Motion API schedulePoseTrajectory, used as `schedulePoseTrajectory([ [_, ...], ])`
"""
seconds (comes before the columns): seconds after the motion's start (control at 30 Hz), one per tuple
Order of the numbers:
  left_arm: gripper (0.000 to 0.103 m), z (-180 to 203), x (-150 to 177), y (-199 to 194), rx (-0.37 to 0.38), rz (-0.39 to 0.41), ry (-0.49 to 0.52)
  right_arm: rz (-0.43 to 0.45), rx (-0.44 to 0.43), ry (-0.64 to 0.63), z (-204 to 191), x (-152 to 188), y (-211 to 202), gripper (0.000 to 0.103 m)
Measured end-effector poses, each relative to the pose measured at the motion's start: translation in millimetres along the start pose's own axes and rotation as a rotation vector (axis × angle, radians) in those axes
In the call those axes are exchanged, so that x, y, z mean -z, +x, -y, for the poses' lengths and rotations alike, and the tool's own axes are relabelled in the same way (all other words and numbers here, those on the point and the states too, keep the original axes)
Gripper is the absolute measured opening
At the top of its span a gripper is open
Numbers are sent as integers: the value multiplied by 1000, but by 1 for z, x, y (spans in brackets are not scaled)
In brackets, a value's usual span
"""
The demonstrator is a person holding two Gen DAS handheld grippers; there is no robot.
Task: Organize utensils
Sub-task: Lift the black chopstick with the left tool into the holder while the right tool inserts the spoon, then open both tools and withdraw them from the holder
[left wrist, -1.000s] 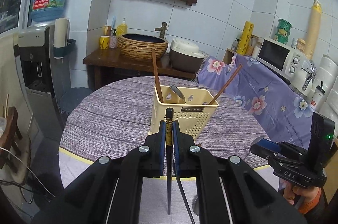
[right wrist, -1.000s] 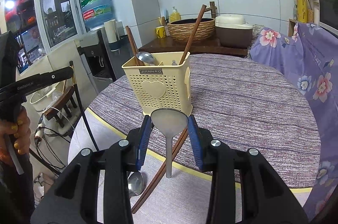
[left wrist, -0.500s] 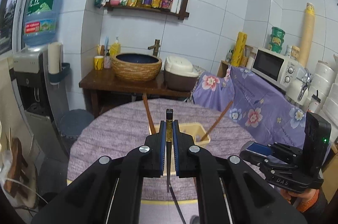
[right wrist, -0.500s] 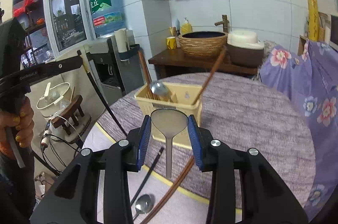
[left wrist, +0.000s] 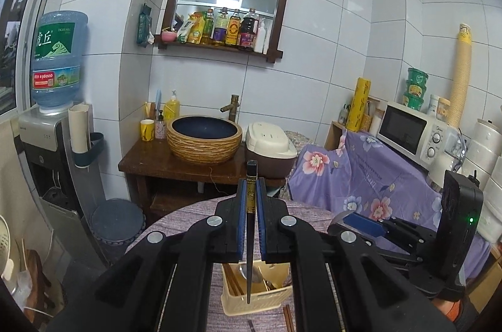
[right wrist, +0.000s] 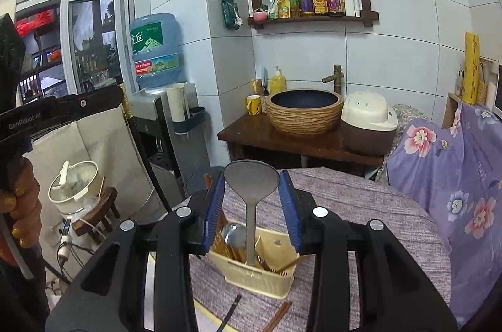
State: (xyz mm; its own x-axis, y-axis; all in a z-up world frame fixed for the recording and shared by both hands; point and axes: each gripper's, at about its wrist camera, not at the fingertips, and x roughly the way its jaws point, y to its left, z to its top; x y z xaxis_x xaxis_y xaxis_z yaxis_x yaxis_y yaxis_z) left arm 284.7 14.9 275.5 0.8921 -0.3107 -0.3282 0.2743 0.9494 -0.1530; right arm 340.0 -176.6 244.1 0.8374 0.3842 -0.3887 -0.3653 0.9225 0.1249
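Left gripper [left wrist: 250,200] clamped tight on a dark chopstick [left wrist: 250,238], held near its top end, tip hanging down over the cream utensil basket [left wrist: 251,305]. Right gripper [right wrist: 251,194] closed partway on a metal spoon [right wrist: 251,184], pads pinching the bowl edges, handle pointing down into the mouth of the utensil basket [right wrist: 260,278].

Both tools sit above the basket; neither utensil is released yet.

Basket status: already holds a metal spoon [right wrist: 233,234] and several brown chopsticks [right wrist: 227,247], so a share of the sorting looks done.

Still loose on the purple-grey tablecloth [right wrist: 360,216], just in front of the basket: one dark chopstick [right wrist: 230,308] and a brown pair [right wrist: 279,314]. More may lie below the frame edge; can't tell.

Estimate: mid-task. Remaining: drop the two held pieces into the basket, then collect the loose sticks in front of it.
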Motion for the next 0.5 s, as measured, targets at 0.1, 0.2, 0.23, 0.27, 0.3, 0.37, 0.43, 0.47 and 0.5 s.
schedulePoseTrajectory([
  [0.1, 7, -2, 1, 13, -15, 3, -1, 12, 16, -15, 0, 1, 10, 37],
  [0.2, 7, -5, 11, 27, -32, 0, -2, 5, 28, -18, 1, 11, 22, 37],
  [0.23, 7, -7, 16, 31, -33, -2, -6, 1, 28, -14, 2, 14, 26, 37],
  [0.27, 7, -8, 18, 35, -30, -4, -12, -2, 28, -11, 3, 18, 30, 37],
  [0.3, 7, -9, 23, 40, -26, -12, -19, -11, 29, -8, 3, 24, 35, 37],
  [0.37, 7, -9, 37, 50, -22, -38, -21, -30, 33, -11, 3, 34, 44, 37],
  [0.43, 7, -9, 48, 58, -17, -61, -24, -53, 43, -31, 0, 48, 54, 37],
  [0.47, 7, -9, 58, 63, -18, -76, -27, -61, 51, -44, -2, 54, 59, 37],
  [0.5, 7, -11, 64, 67, -19, -91, -29, -69, 59, -58, -5, 61, 63, 37],
])
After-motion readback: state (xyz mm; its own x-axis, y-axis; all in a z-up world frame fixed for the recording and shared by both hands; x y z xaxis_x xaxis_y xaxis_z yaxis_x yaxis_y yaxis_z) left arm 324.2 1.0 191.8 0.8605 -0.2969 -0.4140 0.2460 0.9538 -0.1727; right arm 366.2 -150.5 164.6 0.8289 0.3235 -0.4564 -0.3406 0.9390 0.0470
